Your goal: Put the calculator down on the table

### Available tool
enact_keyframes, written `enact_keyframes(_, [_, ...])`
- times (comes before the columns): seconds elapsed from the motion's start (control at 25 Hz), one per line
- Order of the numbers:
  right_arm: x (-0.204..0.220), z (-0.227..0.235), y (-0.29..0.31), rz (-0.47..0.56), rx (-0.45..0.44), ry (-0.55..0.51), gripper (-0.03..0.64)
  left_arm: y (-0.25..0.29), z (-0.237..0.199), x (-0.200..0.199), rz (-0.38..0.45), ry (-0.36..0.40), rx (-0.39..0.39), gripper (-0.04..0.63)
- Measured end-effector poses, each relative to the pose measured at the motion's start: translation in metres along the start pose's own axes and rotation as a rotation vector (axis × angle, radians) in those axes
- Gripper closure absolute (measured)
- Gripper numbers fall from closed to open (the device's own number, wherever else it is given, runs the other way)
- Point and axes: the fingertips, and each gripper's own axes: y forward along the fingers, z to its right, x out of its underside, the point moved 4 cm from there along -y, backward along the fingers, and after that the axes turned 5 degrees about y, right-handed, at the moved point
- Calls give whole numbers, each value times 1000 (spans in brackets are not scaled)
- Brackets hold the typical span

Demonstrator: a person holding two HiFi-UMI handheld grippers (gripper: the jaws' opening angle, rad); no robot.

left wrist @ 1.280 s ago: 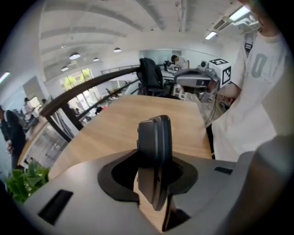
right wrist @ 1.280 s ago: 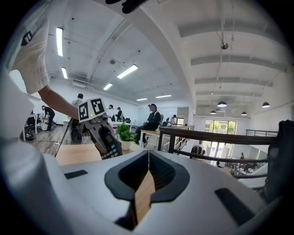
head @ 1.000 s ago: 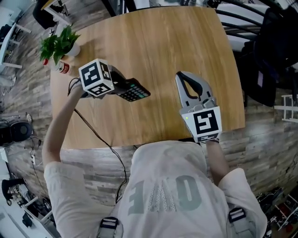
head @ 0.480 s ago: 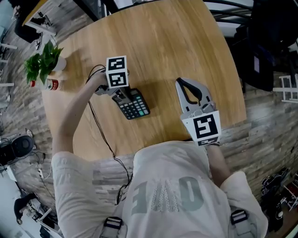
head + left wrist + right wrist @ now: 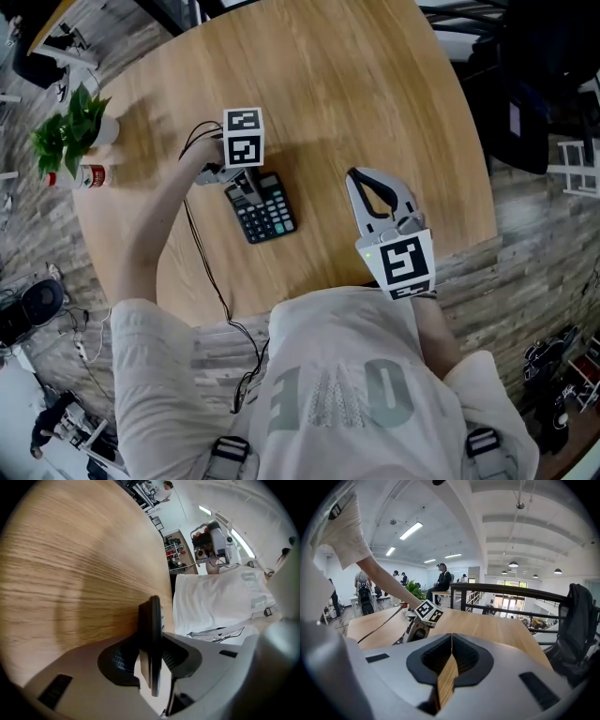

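A black calculator [image 5: 265,211] lies flat and low over the round wooden table [image 5: 356,84], its keys facing up; whether it touches the wood I cannot tell. My left gripper [image 5: 249,191] is shut on its far end. In the left gripper view the calculator [image 5: 152,616] shows edge-on, pinched between the left gripper's [image 5: 152,645] pads, with the table alongside. My right gripper [image 5: 356,178] hovers to the calculator's right, near the table's front edge. Its jaws are shut with nothing between them. The right gripper [image 5: 450,641] looks across the table at the left gripper's marker cube [image 5: 428,611].
A potted plant [image 5: 67,133] and a small red-labelled container [image 5: 90,175] stand at the table's left edge. A black cable [image 5: 204,277] trails from the left gripper over the front edge. Dark chairs and a bag [image 5: 548,84] stand beyond the table's right side.
The left gripper came down and turned with the calculator, from up in the air to low and flat over the tabletop. The right gripper sank a little.
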Motion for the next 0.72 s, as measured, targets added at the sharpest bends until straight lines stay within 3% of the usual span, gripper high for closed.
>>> enact_keyframes(0.28, [0,-1,1,-2,-23,-7,597,-1,-6,1,15,-35,-58,472])
enact_keyframes(0.52, [-3,-5,-3,14,-48,-14,597,-4,-6,2,37,-59,-205,452])
enact_keyframes(0.72, [-11,-9,-11,46,-75,-31,597,-4,0,3,56,-95,-302,334])
